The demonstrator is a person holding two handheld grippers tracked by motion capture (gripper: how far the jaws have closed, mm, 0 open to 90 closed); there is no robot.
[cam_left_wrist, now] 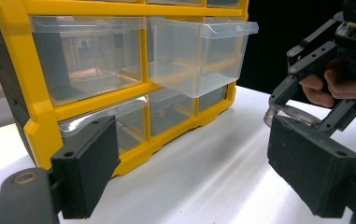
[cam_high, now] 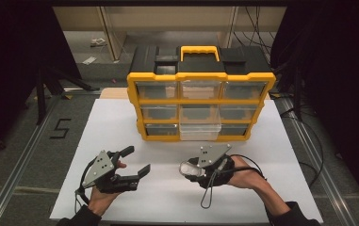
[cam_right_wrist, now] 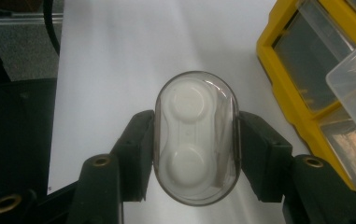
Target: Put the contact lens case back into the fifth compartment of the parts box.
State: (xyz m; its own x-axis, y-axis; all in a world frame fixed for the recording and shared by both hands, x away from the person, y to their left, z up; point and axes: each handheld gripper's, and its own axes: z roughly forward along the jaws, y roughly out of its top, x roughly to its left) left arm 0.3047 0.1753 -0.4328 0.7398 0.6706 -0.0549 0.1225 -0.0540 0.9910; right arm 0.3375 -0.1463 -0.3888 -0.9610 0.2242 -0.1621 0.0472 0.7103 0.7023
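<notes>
Clear plastic, the oval case (cam_right_wrist: 195, 137) sits clamped between your right hand-held gripper (cam_right_wrist: 195, 154) pads above the table (cam_high: 167, 197), ready for the pulled-out drawer (cam_high: 200, 128). Your left hand-held gripper (cam_high: 137, 162) waits wide open and empty, leaving the way free.

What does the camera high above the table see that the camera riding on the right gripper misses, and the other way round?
The high view alone takes in the yellow handle on the organizer, the left gripper with its jaws apart, and both forearms. The right gripper view alone reveals the two round white cups inside the clear oval plastic case. Both show the right gripper clamped on that case, the yellow drawer organizer, its pulled-out clear drawer and the white table.
</notes>
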